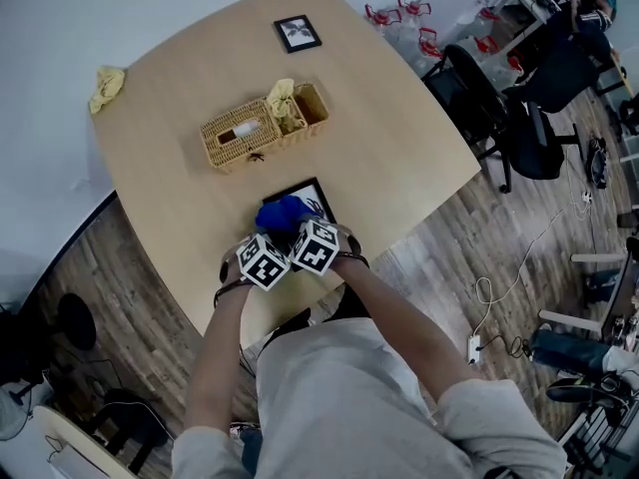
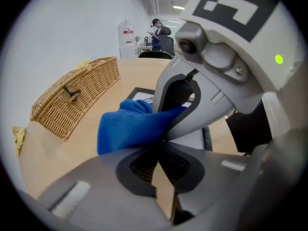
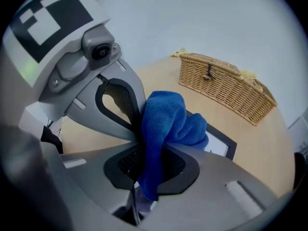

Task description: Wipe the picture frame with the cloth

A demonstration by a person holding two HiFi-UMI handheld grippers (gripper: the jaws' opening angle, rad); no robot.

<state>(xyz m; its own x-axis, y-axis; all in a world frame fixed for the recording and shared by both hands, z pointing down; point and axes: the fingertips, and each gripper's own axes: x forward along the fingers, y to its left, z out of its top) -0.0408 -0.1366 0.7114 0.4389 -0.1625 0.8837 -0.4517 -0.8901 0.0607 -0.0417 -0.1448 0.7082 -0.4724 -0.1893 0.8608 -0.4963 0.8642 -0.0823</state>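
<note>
Your right hand-held gripper (image 3: 144, 179) pinches the bunched blue cloth (image 3: 166, 119). The black picture frame (image 3: 223, 138) lies flat just beneath it.

In the head view, the cloth (image 1: 283, 213), the left gripper (image 1: 268, 247) and the right gripper (image 1: 308, 236) cover most of the near picture frame (image 1: 319, 198). Only its far corner shows. Both pairs of jaws are hidden under the marker cubes (image 1: 316, 245). The picture in the small far frame (image 1: 298, 33) is too small to tell.
</note>
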